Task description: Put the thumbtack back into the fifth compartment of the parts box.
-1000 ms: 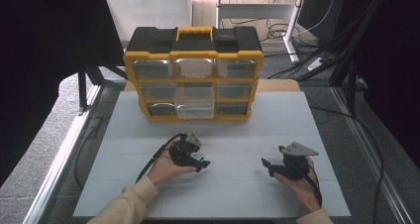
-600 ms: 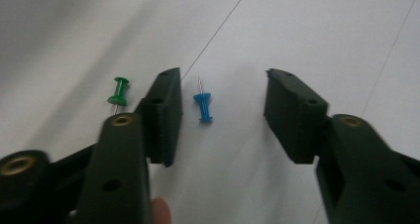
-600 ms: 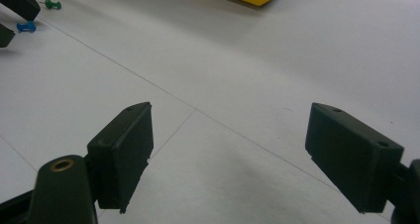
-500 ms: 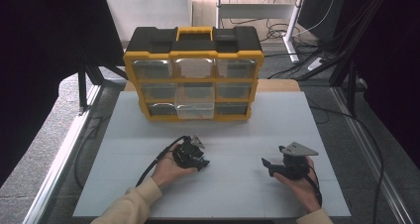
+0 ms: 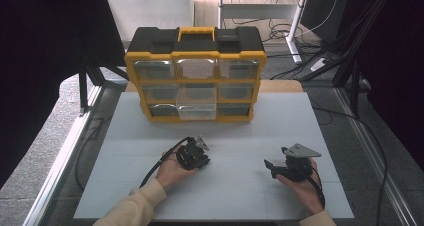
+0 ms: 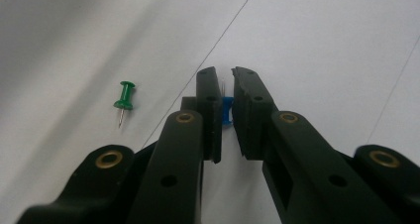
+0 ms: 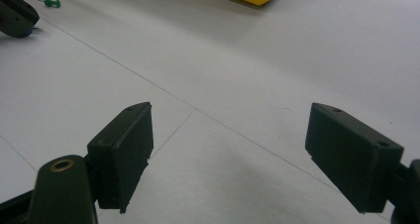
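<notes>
A white table (image 5: 235, 136) carries a yellow drawer organiser (image 5: 195, 73) at its far edge, one clear drawer in the bottom row pulled out a little. From the high view, the left gripper (image 5: 199, 161) sits down on the table near the middle of the near half, tipped onto the surface; the right gripper (image 5: 272, 166) rests well apart toward the near right corner, so the left is the one on the job.

In the left gripper view, a blue pin (image 6: 227, 110) stands between the jaws, head toward the camera and needle pointing away along the jaws' line. The jaws are drawn in close on either side of it, apparently pinching its head, though a sliver of gap shows at the tips. A green pin (image 6: 124, 96) lies loose on the table just off to the side, needle toward the camera.

In the right gripper view, the jaws stand wide apart with nothing between them. The green pin (image 7: 51, 3) shows far off, near the left gripper's jaw tip.
</notes>
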Available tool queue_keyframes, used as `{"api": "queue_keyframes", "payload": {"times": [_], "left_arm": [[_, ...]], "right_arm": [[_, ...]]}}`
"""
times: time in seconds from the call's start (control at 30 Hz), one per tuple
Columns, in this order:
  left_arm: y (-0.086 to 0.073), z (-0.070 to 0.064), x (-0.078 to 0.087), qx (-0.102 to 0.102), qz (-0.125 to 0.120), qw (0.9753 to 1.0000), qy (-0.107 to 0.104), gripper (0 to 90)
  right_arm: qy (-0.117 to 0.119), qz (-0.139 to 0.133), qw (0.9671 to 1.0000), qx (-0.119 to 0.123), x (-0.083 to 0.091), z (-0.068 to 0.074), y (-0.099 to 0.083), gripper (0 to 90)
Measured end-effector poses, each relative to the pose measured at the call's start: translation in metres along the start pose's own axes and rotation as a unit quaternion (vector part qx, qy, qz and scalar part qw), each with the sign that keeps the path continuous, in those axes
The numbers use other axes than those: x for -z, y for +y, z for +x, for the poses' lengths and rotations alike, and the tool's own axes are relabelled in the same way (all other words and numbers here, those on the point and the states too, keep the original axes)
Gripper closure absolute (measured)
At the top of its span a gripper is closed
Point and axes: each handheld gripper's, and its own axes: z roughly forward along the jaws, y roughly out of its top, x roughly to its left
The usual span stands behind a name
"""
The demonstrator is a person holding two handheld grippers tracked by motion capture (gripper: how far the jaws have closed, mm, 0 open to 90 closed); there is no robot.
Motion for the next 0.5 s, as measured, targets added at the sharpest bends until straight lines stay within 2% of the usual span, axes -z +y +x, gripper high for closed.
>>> {"api": "queue_keyframes", "payload": {"times": [0.33, 0.5], "left_arm": [[-0.0071, 0.0011, 0.0011, 0.013, -0.021, 0.9997, -0.004, 81.4], [-0.0101, 0.0028, 0.0066, 0.01, -0.033, 0.9994, -0.006, 81.4]], "right_arm": [[-0.001, 0.001, 1.0, 0.002, -0.0001, 0.0, -0.0001, 19.2], [-0.001, 0.001, 1.0, 0.001, 0.0, 0.0, -0.0001, 19.2]]}}
